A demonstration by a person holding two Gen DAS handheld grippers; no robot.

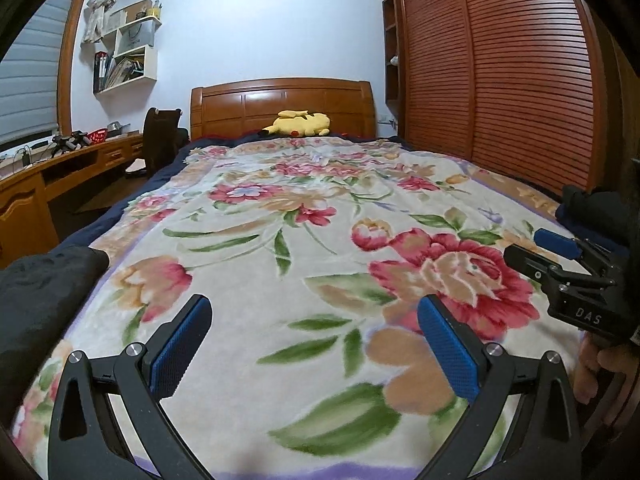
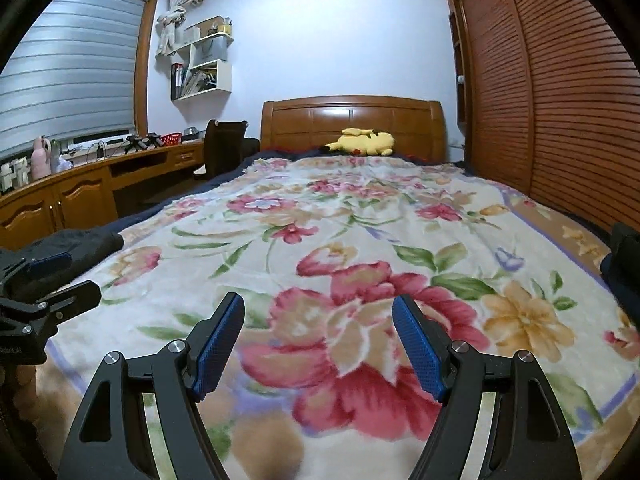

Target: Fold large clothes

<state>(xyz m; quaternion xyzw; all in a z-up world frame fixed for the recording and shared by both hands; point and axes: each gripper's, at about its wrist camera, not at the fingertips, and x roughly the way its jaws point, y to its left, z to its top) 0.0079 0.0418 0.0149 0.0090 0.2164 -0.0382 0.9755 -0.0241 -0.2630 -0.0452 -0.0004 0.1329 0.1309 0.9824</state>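
A black garment (image 1: 44, 300) lies bunched at the left edge of the bed, also in the right wrist view (image 2: 84, 242). More dark clothes (image 1: 588, 204) are piled at the right edge (image 2: 624, 256). My left gripper (image 1: 314, 308) hovers low over the floral blanket (image 1: 304, 208), open, with nothing between its blue pads (image 1: 180, 348). To its right, my right gripper (image 1: 534, 250) is also open and empty. In its own view the right gripper (image 2: 318, 304) stands over a big red flower, with the left gripper (image 2: 66, 276) at the far left.
A yellow plush toy (image 2: 362, 142) rests by the wooden headboard (image 2: 352, 120). A louvred wardrobe (image 2: 560, 100) runs along the right side of the bed. A wooden desk (image 2: 80, 188) and a dark chair (image 2: 224, 140) stand to the left. A hand (image 1: 600, 368) holds the right gripper.
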